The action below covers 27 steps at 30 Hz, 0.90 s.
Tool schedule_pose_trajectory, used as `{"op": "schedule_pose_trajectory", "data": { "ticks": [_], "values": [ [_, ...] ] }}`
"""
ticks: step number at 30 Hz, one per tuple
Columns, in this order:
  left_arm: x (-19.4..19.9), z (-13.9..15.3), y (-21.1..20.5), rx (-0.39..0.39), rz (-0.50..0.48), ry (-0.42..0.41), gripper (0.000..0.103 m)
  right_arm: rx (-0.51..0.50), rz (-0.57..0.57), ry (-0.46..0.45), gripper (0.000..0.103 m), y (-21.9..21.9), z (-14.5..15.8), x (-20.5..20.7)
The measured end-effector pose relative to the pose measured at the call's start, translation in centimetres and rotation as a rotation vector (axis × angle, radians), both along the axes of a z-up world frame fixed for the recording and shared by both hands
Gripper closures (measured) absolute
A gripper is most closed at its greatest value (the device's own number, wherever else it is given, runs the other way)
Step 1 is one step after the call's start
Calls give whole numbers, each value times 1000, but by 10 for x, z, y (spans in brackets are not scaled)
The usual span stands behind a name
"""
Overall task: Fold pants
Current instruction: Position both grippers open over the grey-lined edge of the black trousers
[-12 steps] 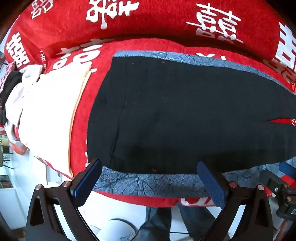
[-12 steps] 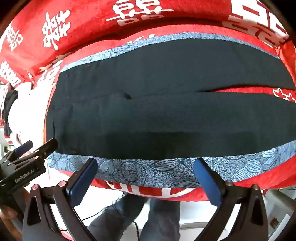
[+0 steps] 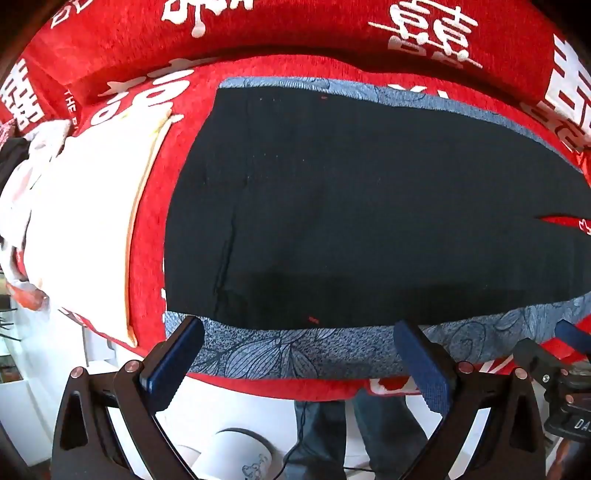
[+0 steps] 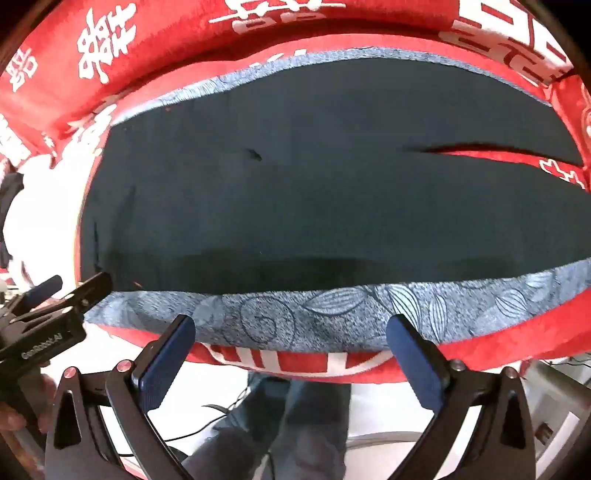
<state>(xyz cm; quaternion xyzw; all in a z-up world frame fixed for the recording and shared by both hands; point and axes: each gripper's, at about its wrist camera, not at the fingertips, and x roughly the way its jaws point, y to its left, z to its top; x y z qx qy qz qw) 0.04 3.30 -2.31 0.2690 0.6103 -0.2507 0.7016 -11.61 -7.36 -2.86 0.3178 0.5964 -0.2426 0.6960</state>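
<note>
Compared with the earlier frames, both views have moved only a little: in the right wrist view the black pants (image 4: 314, 184) now fill more of the frame and their waist end sits lower at the left, while in the left wrist view the scene looks almost the same.

These pants lie flat and spread on a blue-grey patterned cloth (image 4: 332, 314), which shows as a band along their lower edge and as a thinner strip along their upper edge. In the right wrist view the two legs run to the right, and a narrow gap between them opens at the right side, where red shows through. In the left wrist view the pants (image 3: 369, 206) fill the centre and right, with the waist edge at the left.

Under the cloth is a red cover with white characters (image 3: 258, 29), which fills the top of both frames.

At the left of the left wrist view lies a white folded fabric (image 3: 85, 221), beside the pants and not touching them.

Left gripper (image 3: 299, 363) hangs over the lower band of the cloth, fingers spread wide with nothing between them. Right gripper (image 4: 291, 356) is the same, released and empty, near the front edge.

At the bottom a person's legs in jeans (image 4: 288, 424) stand on a pale floor.
</note>
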Motion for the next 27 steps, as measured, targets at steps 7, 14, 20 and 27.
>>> {"op": "schedule_pose_trajectory", "data": {
  "ticks": [7,14,20,27],
  "values": [
    [0,2,7,20,-30,-30,0,-42,-6,71,0,6,-4,4],
    [0,0,13,24,-42,-6,0,-96,-6,90,0,14,-7,0],
    [-5,1,17,23,-32,1,0,-107,3,98,0,19,-6,-3],
    [-10,3,17,20,-39,2,0,-117,13,106,0,23,-7,-5]
  ]
}}
